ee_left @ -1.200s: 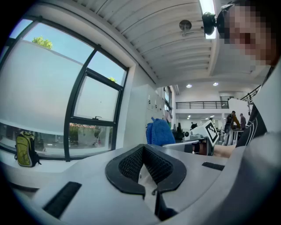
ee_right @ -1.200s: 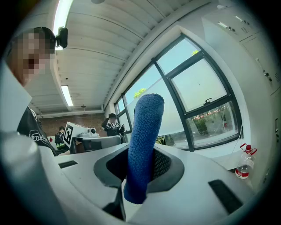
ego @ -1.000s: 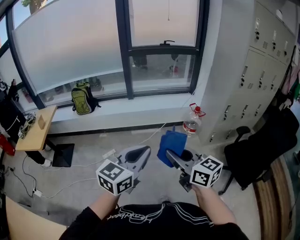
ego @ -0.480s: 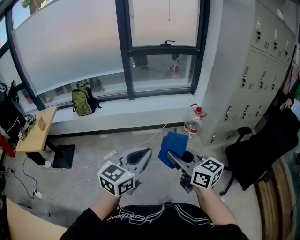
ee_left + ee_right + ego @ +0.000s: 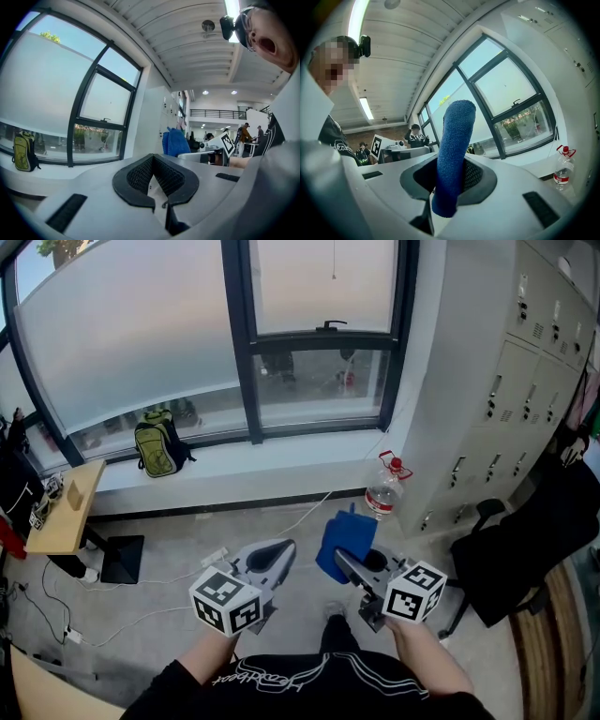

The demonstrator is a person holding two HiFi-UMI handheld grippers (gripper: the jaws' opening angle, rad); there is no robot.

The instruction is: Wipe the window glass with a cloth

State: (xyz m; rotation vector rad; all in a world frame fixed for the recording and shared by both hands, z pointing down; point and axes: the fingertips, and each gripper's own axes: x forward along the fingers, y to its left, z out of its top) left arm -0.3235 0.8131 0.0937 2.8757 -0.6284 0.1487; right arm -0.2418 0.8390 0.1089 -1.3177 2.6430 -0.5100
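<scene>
The wiping has not begun: this is the carry-and-approach step. The right hand-held gripper (image 5: 449,182) is clamped on a blue cloth (image 5: 457,136), which stands up out of the jaws as a thick folded wad. It is held out over the floor (image 5: 178,549), well short of the sill (image 5: 234,465) and not touching any pane. The left hand-held gripper (image 5: 154,180) has its jaws drawn together on nothing and sits level beside the right one. The window glass (image 5: 323,381) lies ahead across open floor, with a dark frame (image 5: 246,343) splitting it into a large frosted pane and smaller clear ones. A water bottle (image 5: 383,487) stands on the floor near the sill's right end, close to the lockers (image 5: 525,381).

By my reading, the next move calls for stepping up to the sill, lifting the right arm and turning the cloth so its broad face, not its edge, meets the glass, while steering clear of the bottle underfoot
</scene>
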